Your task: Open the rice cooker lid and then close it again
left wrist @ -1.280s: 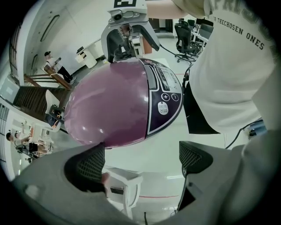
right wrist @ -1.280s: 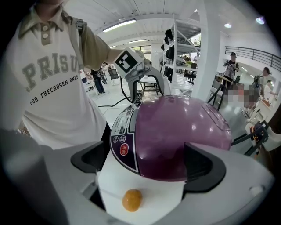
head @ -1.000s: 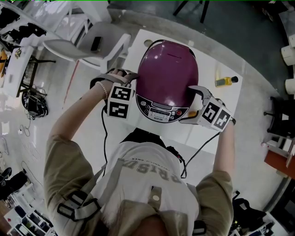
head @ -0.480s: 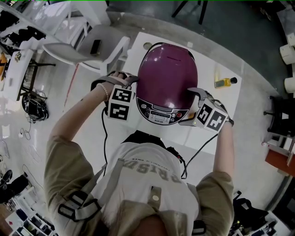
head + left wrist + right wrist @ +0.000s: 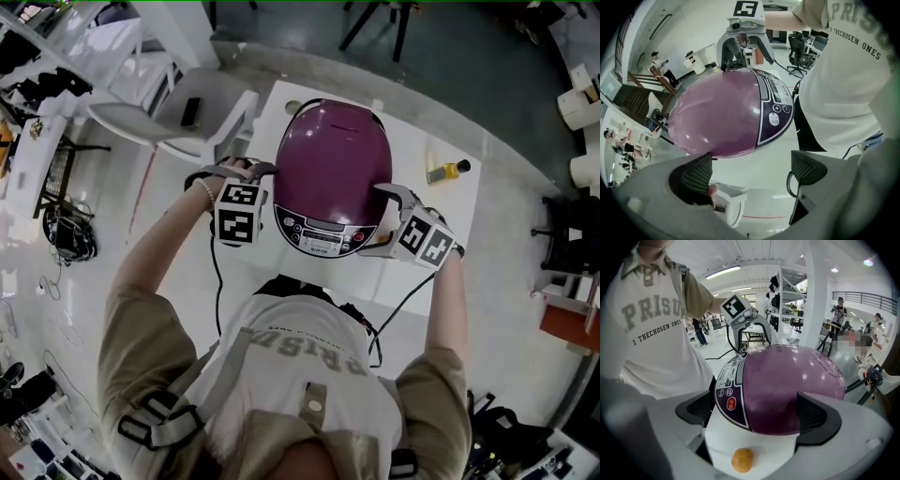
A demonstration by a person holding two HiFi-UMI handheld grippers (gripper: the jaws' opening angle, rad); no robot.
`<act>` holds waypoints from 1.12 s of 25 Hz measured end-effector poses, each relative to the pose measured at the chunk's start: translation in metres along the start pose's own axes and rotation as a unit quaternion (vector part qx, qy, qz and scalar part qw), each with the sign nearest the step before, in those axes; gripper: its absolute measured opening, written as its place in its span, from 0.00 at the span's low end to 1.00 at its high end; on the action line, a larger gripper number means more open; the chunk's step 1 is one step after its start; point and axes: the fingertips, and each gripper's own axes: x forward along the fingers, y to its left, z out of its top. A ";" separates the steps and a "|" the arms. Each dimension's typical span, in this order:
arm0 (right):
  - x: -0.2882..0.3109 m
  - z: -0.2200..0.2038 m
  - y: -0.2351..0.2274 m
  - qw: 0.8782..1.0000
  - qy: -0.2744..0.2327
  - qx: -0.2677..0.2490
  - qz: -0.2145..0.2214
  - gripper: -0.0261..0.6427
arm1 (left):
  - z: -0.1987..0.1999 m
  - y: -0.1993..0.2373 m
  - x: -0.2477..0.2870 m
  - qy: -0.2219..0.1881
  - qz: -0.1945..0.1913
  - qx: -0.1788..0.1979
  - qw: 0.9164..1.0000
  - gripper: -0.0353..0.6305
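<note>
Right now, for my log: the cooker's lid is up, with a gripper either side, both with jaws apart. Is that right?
Not the lid: it is shut down on the cooker, as the right gripper view shows. The left gripper and right gripper do sit either side, jaws apart.

The glossy purple domed rice cooker (image 5: 333, 155) has a dark, white-printed control panel (image 5: 322, 234) at 6 o'clock. The grey left gripper (image 5: 750, 171) and right gripper (image 5: 754, 414) bear black-and-white square patterns. The tabletop (image 5: 450, 272) is white.
</note>
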 end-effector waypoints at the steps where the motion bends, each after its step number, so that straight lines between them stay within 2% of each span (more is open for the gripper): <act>1: 0.000 0.000 0.000 1.000 -0.009 0.001 0.001 0.85 | 0.001 0.000 0.000 -0.004 0.003 -0.005 1.000 0.86; 4: -0.003 0.001 -0.005 0.999 -0.046 0.017 -0.009 0.85 | 0.008 0.001 -0.005 -0.028 0.013 -0.027 0.999 0.86; 6: -0.010 0.011 -0.013 0.995 -0.085 0.033 -0.037 0.85 | 0.015 0.004 -0.014 -0.057 0.024 -0.048 0.997 0.86; 8: -0.024 0.024 -0.020 0.987 -0.140 0.046 -0.071 0.85 | 0.021 0.010 -0.026 -0.088 0.043 -0.074 0.992 0.86; 10: -0.044 0.040 -0.026 0.971 -0.205 0.059 -0.110 0.85 | 0.026 0.018 -0.040 -0.125 0.074 -0.104 0.984 0.86; 13: -0.073 0.053 -0.039 0.939 -0.276 0.074 -0.190 0.85 | 0.032 0.036 -0.066 -0.183 0.144 -0.158 0.960 0.86; 15: -0.087 0.051 -0.047 0.918 -0.296 0.085 -0.250 0.84 | 0.034 0.048 -0.083 -0.218 0.199 -0.191 0.936 0.86; 17: -0.097 0.049 -0.051 0.895 -0.315 0.101 -0.298 0.84 | 0.034 0.060 -0.102 -0.251 0.266 -0.223 0.904 0.86; 20: -0.105 0.047 -0.051 0.863 -0.344 0.128 -0.347 0.80 | 0.030 0.070 -0.126 -0.297 0.350 -0.279 0.844 0.85; 22: -0.104 0.048 -0.049 0.847 -0.355 0.143 -0.369 0.73 | 0.028 0.074 -0.138 -0.328 0.383 -0.320 0.802 0.83; 23: -0.103 0.049 -0.048 0.839 -0.360 0.150 -0.379 0.72 | 0.028 0.074 -0.142 -0.341 0.394 -0.336 0.785 0.81; 24: -0.103 0.050 -0.048 0.831 -0.364 0.157 -0.390 0.72 | 0.028 0.073 -0.143 -0.351 0.401 -0.351 0.770 0.80; 26: -0.103 0.050 -0.047 0.816 -0.365 0.165 -0.417 0.67 | 0.030 0.071 -0.143 -0.365 0.408 -0.376 0.748 0.78; 28: -0.103 0.053 -0.046 0.805 -0.358 0.158 -0.446 0.56 | 0.032 0.067 -0.139 -0.376 0.405 -0.400 0.731 0.65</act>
